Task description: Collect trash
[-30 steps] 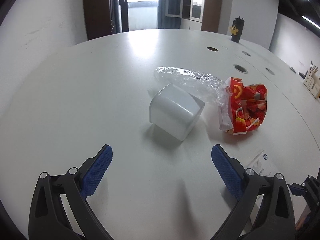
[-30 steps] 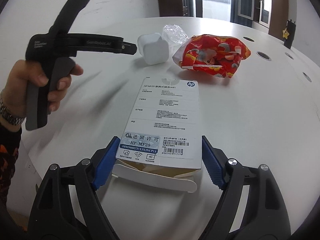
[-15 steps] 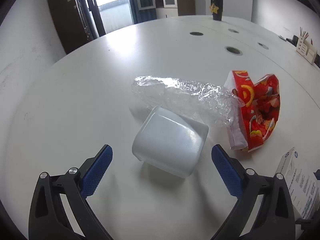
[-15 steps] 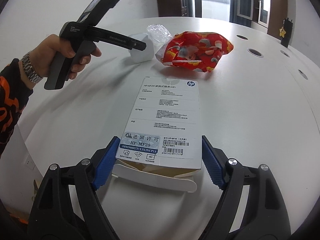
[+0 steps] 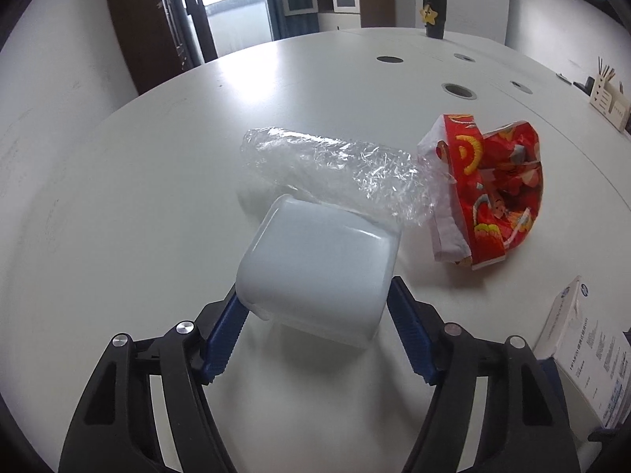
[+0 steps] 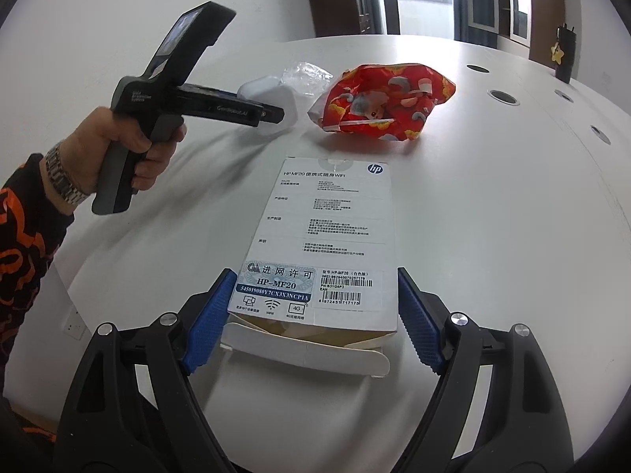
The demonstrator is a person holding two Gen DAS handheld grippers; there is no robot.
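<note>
Between the left claw's (image 5: 315, 303) closing blue pads lies the tipped white tub (image 5: 315, 272), seemingly touching both.

Right gripper (image 6: 311, 315) with blue ribbed pads straddling the near end of a flat white printed cardboard box (image 6: 327, 232), end flap open, pads flanking its sides (contact not clear). Beyond, a crumpled red patterned snack bag (image 6: 384, 102) on the round white table (image 6: 493, 213). At left, a hand (image 6: 126, 149) gripping the black left gripper (image 6: 272, 112), its tip at a white plastic tub (image 6: 268, 96) beside clear crinkled wrap (image 6: 305, 77).
</note>
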